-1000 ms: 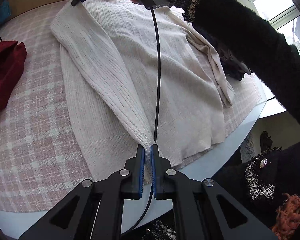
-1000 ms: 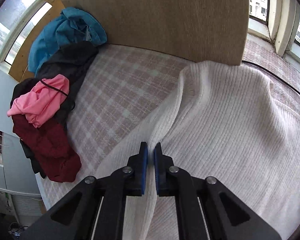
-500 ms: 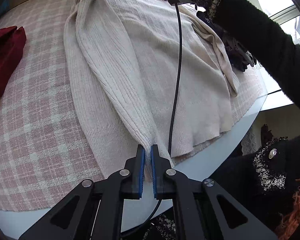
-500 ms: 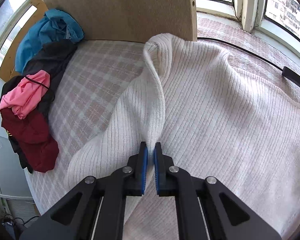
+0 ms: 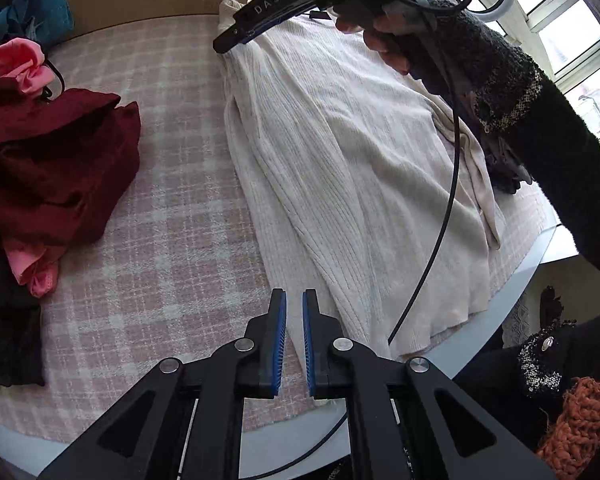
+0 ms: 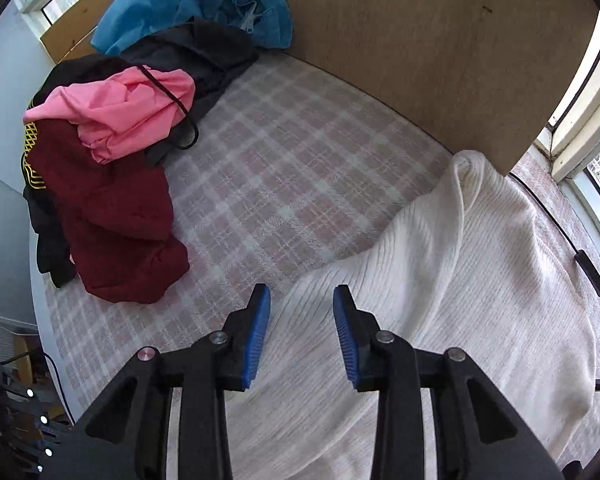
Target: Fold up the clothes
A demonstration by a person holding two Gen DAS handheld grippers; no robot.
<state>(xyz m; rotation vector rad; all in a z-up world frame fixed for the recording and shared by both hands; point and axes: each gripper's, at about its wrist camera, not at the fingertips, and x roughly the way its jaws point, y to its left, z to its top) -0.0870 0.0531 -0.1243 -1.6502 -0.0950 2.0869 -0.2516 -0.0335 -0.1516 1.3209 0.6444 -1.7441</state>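
Left wrist view: left gripper (image 5: 294, 336) at bottom centre, blue pads nearly together with only a thin slit between them; a narrow strip of the cream ribbed sweater's (image 5: 340, 168) hem edge shows in the slit, but cannot tell whether the pads actually pinch it. Sweater lies spread on the pink plaid cloth (image 5: 172, 220), running from top centre down to lower right, its left side folded over into a long ridge. Right gripper (image 5: 228, 42) seen from outside at top centre, above the sweater's far end, carried by a hand (image 5: 384, 36) in a black fuzzy sleeve (image 5: 560, 152). Black cable (image 5: 444, 216) hangs from it across the sweater toward the bottom. Dark red garment (image 5: 56, 160) at left, pink garment (image 5: 24, 68) above it, teal garment (image 5: 36, 12) in the upper left corner.

Right wrist view: right gripper (image 6: 302, 336) at bottom centre, fingers clearly apart, having just been opening; nothing pinched between the pads, sweater (image 6: 460, 280) edge lies below the gap and fills the right and lower right of the frame. Sweater's raised corner touches the wooden board (image 6: 420, 40) at upper right. Clothes pile at left: dark red garment (image 6: 112, 220), pink garment (image 6: 128, 112) on top, black garment (image 6: 196, 52), teal garment (image 6: 204, 0) at top. Plaid cloth (image 6: 292, 168) bare in the centre.
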